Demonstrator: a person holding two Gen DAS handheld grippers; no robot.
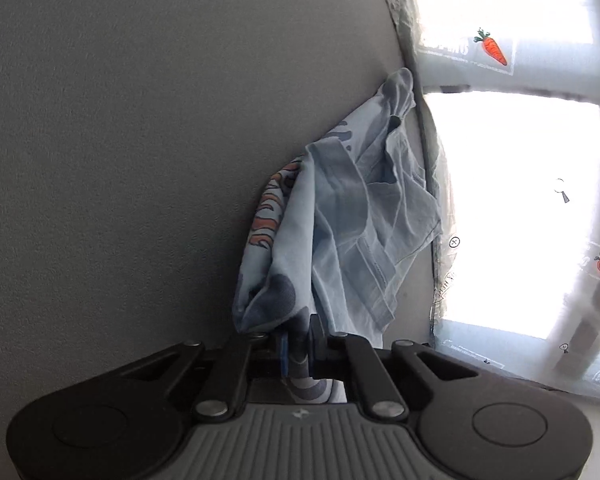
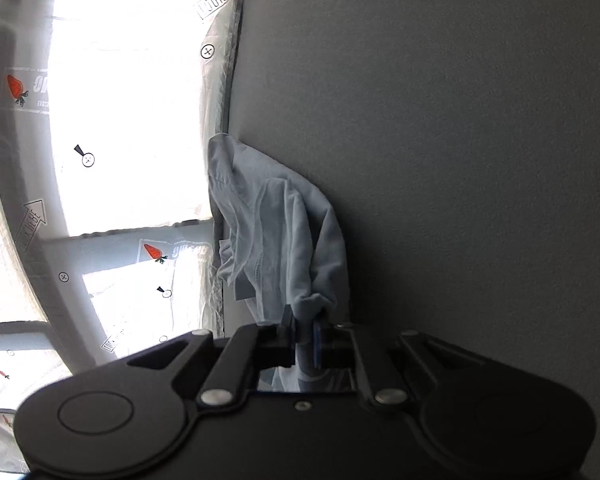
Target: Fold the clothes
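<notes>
A light blue garment (image 1: 352, 220) with orange and dark blue print hangs bunched in front of a grey surface (image 1: 140, 140). My left gripper (image 1: 298, 340) is shut on a fold of its cloth at the near end. In the right wrist view the same light blue garment (image 2: 276, 224) hangs crumpled, and my right gripper (image 2: 304, 332) is shut on another bunched part of it. The cloth stretches away from both grippers toward the grey surface's edge.
The grey surface (image 2: 460, 160) fills most of both views. Beside it lies a white sheet printed with carrots (image 1: 494, 50) and arrows, brightly lit (image 2: 132, 100). A grey band (image 1: 540, 76) crosses the sheet.
</notes>
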